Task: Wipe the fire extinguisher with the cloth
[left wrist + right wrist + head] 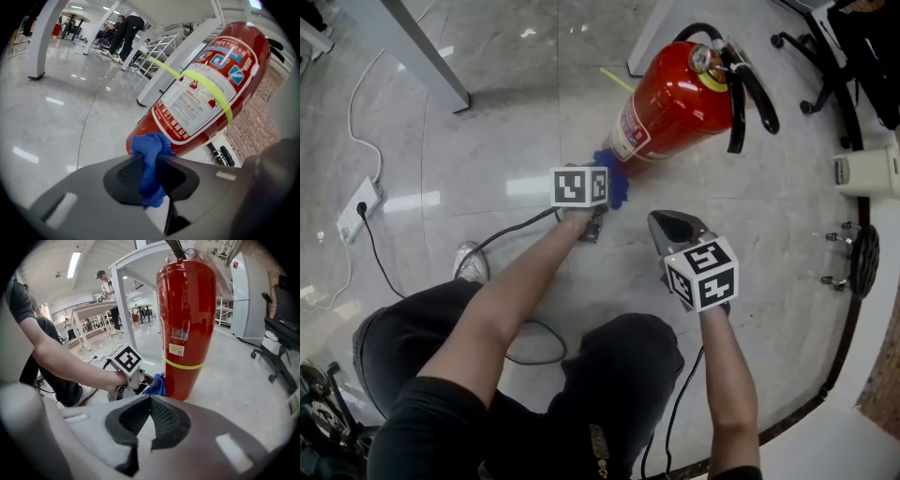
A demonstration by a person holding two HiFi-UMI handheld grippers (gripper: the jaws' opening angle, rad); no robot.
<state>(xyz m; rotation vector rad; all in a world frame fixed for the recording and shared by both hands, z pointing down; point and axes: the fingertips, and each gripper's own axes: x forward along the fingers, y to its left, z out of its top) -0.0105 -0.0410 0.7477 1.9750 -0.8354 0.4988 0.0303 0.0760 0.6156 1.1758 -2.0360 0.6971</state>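
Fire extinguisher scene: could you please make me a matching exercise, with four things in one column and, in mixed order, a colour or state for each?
Things
1. cloth
2. fire extinguisher
3. band around the extinguisher
4. right gripper

Colour or state
A. shut, nothing between its jaws
B. yellow-green
C. blue, clamped in the left gripper
D. red, standing upright

Pairs: 1-C, 2-D, 3-B, 4-A.

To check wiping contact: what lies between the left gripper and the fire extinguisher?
The blue cloth, clamped in the left gripper, lies against the fire extinguisher near its base: left gripper view.
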